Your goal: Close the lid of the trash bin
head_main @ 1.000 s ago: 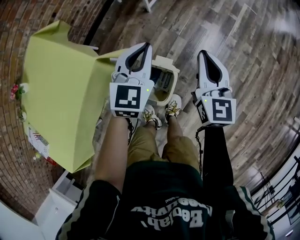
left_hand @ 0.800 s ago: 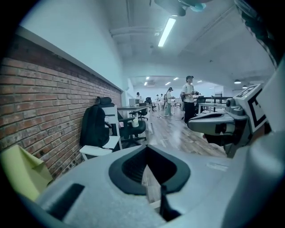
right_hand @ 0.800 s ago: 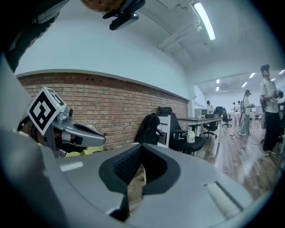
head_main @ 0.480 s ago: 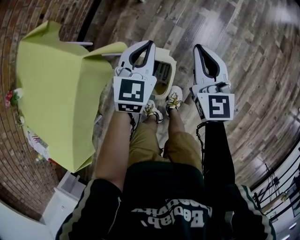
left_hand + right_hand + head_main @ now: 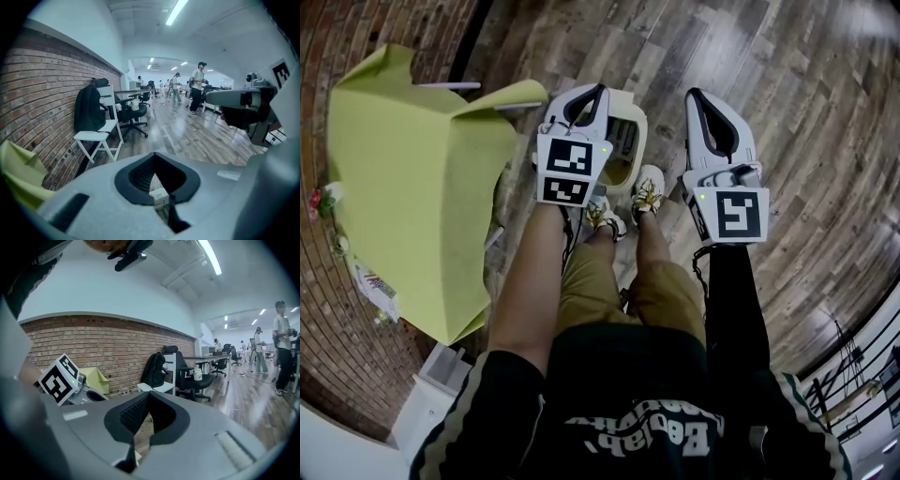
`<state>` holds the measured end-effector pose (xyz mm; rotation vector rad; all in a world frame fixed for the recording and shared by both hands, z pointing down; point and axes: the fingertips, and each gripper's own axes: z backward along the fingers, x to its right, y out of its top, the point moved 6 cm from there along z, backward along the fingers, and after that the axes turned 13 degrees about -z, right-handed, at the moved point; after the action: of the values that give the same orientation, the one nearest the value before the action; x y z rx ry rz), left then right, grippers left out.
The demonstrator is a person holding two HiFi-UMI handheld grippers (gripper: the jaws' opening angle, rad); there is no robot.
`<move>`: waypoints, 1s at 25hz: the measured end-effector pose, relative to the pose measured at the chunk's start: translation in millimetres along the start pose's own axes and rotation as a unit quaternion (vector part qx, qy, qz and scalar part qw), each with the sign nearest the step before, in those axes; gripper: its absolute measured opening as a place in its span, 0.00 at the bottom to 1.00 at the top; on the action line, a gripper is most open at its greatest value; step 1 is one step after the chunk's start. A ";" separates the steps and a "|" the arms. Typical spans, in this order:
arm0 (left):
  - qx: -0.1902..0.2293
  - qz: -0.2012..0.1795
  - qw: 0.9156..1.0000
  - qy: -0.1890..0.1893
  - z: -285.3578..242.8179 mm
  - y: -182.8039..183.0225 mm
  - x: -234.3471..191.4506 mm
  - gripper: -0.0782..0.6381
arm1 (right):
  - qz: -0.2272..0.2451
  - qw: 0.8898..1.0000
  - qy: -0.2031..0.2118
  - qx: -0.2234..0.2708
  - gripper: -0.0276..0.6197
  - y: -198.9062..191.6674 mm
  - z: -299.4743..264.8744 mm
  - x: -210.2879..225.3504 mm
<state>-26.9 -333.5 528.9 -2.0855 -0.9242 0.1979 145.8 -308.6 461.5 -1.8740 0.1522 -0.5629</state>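
Note:
The cream trash bin [image 5: 631, 125] stands on the wood floor just ahead of the person's shoes [image 5: 647, 206]. Its top shows a dark opening, and my left gripper hides most of it. A cream part of the bin [image 5: 160, 197] shows through the gap behind the left jaws. My left gripper [image 5: 598, 92] hovers over the bin, its jaws shut and holding nothing. To the bin's right my right gripper [image 5: 695, 95] hangs over bare floor, also shut and holding nothing. The tips meet in the left gripper [image 5: 154, 155] and right gripper [image 5: 148, 395] views.
A table under a yellow-green cloth [image 5: 412, 187] stands close on the left, against a brick wall [image 5: 42, 98]. A white chair with a black backpack [image 5: 89, 112] and an office chair [image 5: 199, 380] stand further ahead. Several people [image 5: 199, 86] stand far down the room.
My left gripper has moved forward over the bin and tipped, so its marker cube now shows two faces. The right gripper has barely shifted.

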 end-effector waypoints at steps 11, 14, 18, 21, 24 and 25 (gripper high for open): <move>-0.090 -0.012 0.996 0.009 -33.8 -45.2 10.4 0.12 | -0.012 1.000 -0.011 -0.009 0.05 -13.2 9.6 13.4; -0.101 -0.006 0.995 0.010 -35.7 -52.6 11.6 0.12 | -0.015 1.000 -0.003 -0.008 0.05 -13.5 10.7 9.6; -0.129 -0.005 0.992 0.012 -36.8 -60.4 15.7 0.12 | -0.022 1.000 0.006 -0.007 0.05 -14.5 14.7 5.0; -0.133 -0.002 0.991 0.009 -35.1 -63.1 22.4 0.12 | -0.028 0.999 0.012 -0.010 0.06 -19.0 19.8 2.7; -0.132 0.000 0.991 0.009 -32.8 -64.4 27.3 0.12 | -0.038 0.999 0.018 -0.017 0.06 -25.9 22.1 0.5; -0.131 0.000 0.991 0.011 -31.9 -64.7 28.5 0.12 | -0.041 0.999 0.019 -0.019 0.06 -28.1 22.4 -0.5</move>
<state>-27.9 -309.2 602.4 -2.3235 -0.9802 0.0559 150.9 -278.8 481.0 -1.9129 0.1117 -0.6570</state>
